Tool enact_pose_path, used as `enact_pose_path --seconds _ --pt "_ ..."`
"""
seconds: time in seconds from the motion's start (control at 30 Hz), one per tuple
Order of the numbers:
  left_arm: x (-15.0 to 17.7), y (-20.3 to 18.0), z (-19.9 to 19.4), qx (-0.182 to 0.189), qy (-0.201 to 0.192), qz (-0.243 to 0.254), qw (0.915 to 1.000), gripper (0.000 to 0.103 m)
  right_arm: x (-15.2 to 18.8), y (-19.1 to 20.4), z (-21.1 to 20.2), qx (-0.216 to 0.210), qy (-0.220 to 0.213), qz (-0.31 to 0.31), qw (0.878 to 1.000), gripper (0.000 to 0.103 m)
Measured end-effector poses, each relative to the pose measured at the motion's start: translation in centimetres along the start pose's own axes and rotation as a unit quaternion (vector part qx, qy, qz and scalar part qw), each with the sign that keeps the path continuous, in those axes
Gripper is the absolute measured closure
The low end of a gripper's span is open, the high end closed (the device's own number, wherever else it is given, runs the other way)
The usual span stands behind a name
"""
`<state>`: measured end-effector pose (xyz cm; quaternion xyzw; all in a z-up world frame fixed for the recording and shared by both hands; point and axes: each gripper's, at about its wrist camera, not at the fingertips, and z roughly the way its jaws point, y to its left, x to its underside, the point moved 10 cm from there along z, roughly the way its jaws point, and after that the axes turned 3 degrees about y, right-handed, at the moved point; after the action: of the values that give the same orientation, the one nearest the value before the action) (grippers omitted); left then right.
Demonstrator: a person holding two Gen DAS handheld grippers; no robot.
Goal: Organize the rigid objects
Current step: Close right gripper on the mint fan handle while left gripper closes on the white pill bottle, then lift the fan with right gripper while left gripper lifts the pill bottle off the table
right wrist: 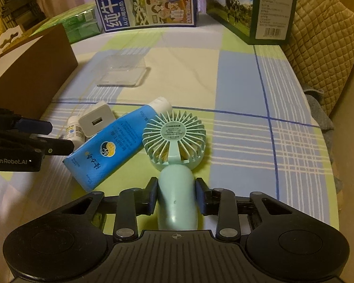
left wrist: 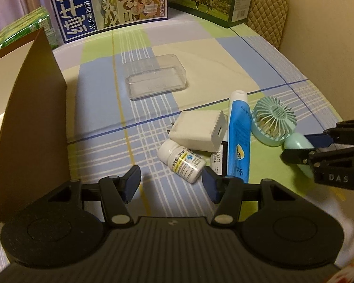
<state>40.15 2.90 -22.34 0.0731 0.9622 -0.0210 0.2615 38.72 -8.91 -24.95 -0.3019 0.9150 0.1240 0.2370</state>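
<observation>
**Ann:** Right claw (right wrist: 176, 197) is clamping the handle of the mint hand fan (right wrist: 175, 141), both pads pressing its sides, and the fan is lying on the checked tabletop (right wrist: 243, 82) with its round grille pointing away from the wrist.

**Ben:** And the left claw (left wrist: 171, 180)?

**Ann:** It's hanging with its jaws apart and nothing between them, hovering just in front of the white pill bottle (left wrist: 181, 161). One fingertip is sitting right beside the bottle's base, but it isn't gripping.

**Ben:** So how is the sorting going?

**Ann:** I'm judging it as barely started. The bottle is lying on its side, tucked against the white charger (left wrist: 195, 133), and the blue tube (left wrist: 238, 136) is lying alongside, touching the fan's head. All four are crowding together in one heap.

**Ben:** Anything already put away?

**Ann:** Not that I'm seeing. The clear plastic tray (left wrist: 157, 76) beyond the heap is looking empty, and the brown cardboard box (left wrist: 35, 108) on the left is showing only its wall, so its inside is hidden.

**Ben:** Everything is waiting, then.

**Ann:** The fan is looking like the first to go, the bottle probably second.
</observation>
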Motion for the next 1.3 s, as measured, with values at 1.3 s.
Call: enact_pose_path --seconds 1.3 --pt "0.2 2.0 1.3 -0.013 -0.005 -0.033 0.9993 0.061 -1.3 -1.9 1.0 0.041 -0.026 0.013 0.999 0.054"
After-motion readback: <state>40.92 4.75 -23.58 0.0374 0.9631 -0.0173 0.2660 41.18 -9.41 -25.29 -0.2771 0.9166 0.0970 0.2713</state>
